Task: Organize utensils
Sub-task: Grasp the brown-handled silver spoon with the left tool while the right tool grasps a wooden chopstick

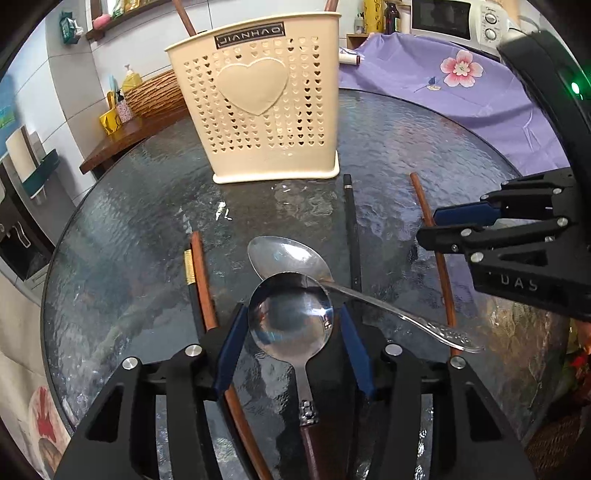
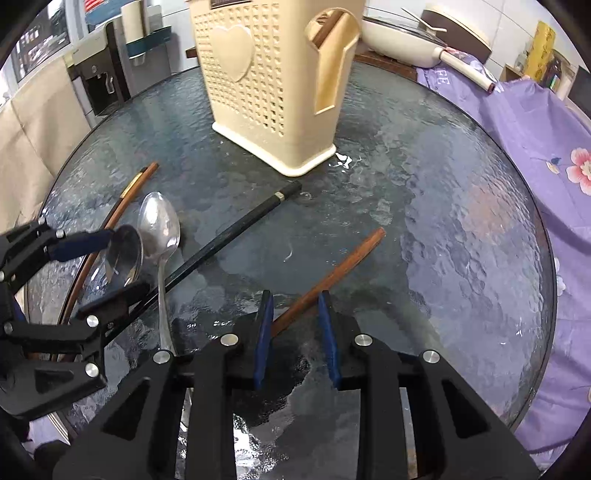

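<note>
A cream utensil holder (image 1: 266, 107) with a heart stands on the round glass table (image 1: 424, 155), brown sticks inside it; it also shows in the right wrist view (image 2: 273, 85). My left gripper (image 1: 291, 325) is open, its pads either side of a round-bowled spoon (image 1: 290, 321) with a brown handle. An oval silver spoon (image 1: 284, 254) lies behind it. My right gripper (image 2: 295, 310) is open around a brown chopstick (image 2: 340, 266). A black chopstick (image 2: 229, 236) lies between the spoons and it. Another chopstick pair (image 1: 197, 280) lies at the left.
A purple flowered cloth (image 1: 461, 81) covers the far right. A microwave (image 1: 454, 18) and bottles stand behind it. A wicker basket (image 1: 155, 94) and soap bottle sit on a wooden shelf at the left. A white pan (image 2: 399, 40) sits behind the holder.
</note>
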A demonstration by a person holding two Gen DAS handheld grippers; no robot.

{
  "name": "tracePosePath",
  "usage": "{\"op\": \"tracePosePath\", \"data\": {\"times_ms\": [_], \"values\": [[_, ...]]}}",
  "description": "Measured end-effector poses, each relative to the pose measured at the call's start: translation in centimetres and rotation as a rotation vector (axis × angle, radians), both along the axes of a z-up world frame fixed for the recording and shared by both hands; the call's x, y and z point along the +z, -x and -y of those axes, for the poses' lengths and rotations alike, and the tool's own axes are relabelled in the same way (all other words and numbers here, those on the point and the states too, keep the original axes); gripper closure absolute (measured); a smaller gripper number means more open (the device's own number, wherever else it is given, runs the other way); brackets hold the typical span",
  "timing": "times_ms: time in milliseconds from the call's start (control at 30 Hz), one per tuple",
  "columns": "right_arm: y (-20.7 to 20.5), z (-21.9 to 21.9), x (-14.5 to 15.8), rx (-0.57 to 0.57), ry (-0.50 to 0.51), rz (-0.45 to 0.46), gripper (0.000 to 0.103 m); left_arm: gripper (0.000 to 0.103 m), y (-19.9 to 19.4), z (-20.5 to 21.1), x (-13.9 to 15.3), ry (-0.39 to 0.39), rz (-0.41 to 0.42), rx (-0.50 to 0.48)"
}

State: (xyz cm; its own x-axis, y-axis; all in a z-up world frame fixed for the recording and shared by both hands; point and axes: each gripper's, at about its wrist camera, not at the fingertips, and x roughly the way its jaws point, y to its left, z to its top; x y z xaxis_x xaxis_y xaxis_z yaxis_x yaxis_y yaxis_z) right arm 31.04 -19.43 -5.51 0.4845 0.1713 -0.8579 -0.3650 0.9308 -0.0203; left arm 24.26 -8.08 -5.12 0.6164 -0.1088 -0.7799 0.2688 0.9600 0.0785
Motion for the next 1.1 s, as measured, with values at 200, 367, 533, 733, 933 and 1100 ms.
{"op": "tracePosePath", "data": {"times_ms": [200, 367, 533, 733, 933, 1100], "values": [[-1.5, -0.4, 0.0, -0.067, 0.005, 0.002, 0.078, 0.056, 0.0, 0.0, 0.0, 0.018, -0.003, 0.008], [-2.5, -2.0, 0.0, -0.023, -0.005, 0.001, 0.09, 0.056, 0.0, -0.3, -0.1, 0.034, -0.014, 0.005], [-2.9, -1.9, 0.1, -0.022, 0.008, -0.021, 0.089, 0.056, 0.0, -0.5, -0.1, 0.045, -0.022, 0.005], [-4.4, -2.1, 0.2, -0.059, 0.028, -0.039, 0.089, 0.056, -0.5, -0.8, 0.0, 0.058, -0.039, 0.031], [-4.7, -2.6, 0.1, -0.074, 0.038, -0.032, 0.089, 0.056, -0.8, -0.9, 0.1, 0.075, -0.049, 0.07], [-5.1, -2.1, 0.0, -0.085, 0.01, -0.054, 0.089, 0.056, -1.3, -0.8, 0.1, 0.078, -0.058, 0.089]]}}
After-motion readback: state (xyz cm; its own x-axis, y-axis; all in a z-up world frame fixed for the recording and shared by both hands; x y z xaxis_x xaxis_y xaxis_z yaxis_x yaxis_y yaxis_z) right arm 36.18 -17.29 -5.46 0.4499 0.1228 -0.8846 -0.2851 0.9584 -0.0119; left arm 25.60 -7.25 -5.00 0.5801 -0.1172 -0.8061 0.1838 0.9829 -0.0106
